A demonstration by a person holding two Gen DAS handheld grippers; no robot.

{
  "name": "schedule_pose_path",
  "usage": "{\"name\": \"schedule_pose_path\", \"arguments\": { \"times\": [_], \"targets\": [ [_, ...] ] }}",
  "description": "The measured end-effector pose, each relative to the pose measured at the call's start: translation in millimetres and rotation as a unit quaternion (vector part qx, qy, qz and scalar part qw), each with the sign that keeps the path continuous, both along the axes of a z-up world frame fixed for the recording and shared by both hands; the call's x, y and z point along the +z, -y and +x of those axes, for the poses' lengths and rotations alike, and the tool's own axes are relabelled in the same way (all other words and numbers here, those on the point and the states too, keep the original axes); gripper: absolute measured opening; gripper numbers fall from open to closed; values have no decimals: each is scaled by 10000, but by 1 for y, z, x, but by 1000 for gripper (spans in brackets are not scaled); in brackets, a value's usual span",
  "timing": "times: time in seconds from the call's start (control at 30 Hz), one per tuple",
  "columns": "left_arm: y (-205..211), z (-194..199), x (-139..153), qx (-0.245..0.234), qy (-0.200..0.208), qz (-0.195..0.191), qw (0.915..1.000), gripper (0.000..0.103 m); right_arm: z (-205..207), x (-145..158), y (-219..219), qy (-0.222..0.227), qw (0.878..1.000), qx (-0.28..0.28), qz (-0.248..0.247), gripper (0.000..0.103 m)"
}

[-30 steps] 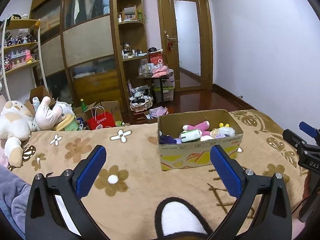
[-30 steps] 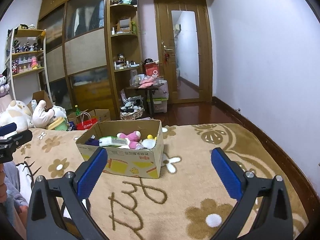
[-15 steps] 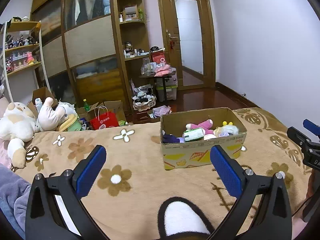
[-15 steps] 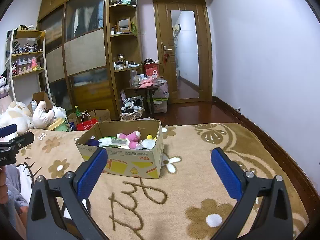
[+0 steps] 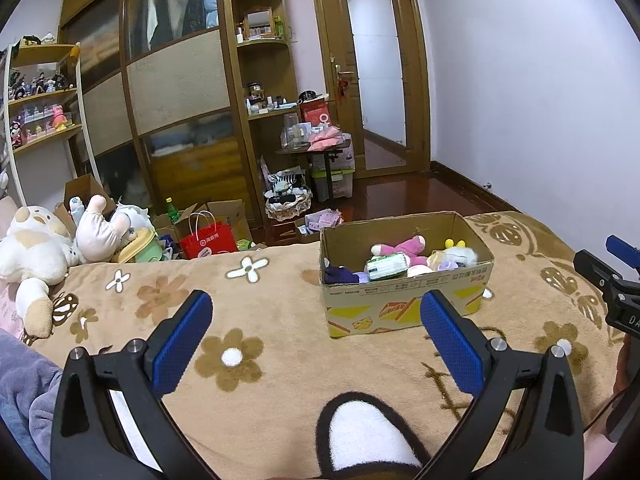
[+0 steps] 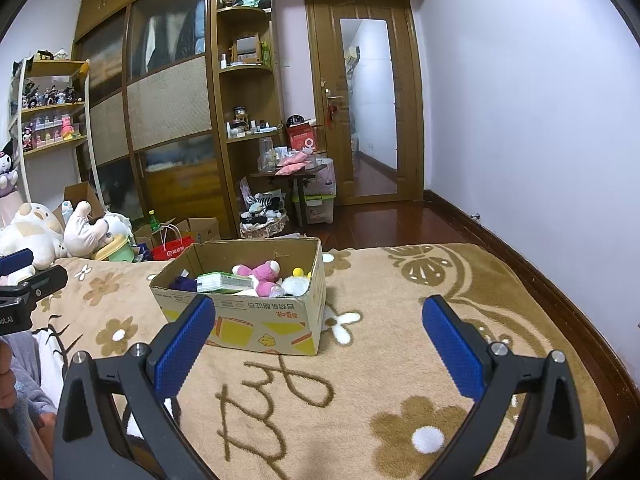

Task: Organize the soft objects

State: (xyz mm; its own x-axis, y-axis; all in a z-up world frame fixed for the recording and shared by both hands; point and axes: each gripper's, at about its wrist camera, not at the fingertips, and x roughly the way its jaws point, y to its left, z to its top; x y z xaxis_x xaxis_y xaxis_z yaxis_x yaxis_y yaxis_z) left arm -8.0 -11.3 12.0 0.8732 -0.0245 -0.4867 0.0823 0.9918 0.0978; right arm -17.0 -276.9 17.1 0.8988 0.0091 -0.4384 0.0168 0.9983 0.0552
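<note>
A cardboard box [image 5: 404,300] stands on the brown flowered blanket [image 5: 256,320] and shows in the right wrist view [image 6: 256,320] too. It holds several soft things: a pink plush [image 5: 404,246], a green-white pack [image 5: 386,266], a dark purple item [image 5: 340,275] and a white-yellow plush [image 5: 460,254]. My left gripper [image 5: 316,316] is open and empty, held above the blanket in front of the box. My right gripper [image 6: 318,318] is open and empty, to the right of the box.
Large plush toys [image 5: 36,248] lie at the blanket's left end. Beyond the bed are a red bag [image 5: 206,238], boxes, a basket [image 5: 288,204], a small table and wardrobe shelves. The right gripper shows at the left view's right edge [image 5: 612,276].
The left wrist view has risen and tilted slightly; the box sits a little further right and lower in it. The right view is nearly unchanged. Both grippers stay open.
</note>
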Motion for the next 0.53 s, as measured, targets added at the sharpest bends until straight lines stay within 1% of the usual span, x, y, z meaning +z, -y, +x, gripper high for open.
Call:
{"name": "schedule_pose_path", "arguments": {
  "times": [0.53],
  "targets": [
    [-3,-1,-1,7,1,20,10000,102,0,-1,1,-6,10000,-53,-1,103]
  ]
}}
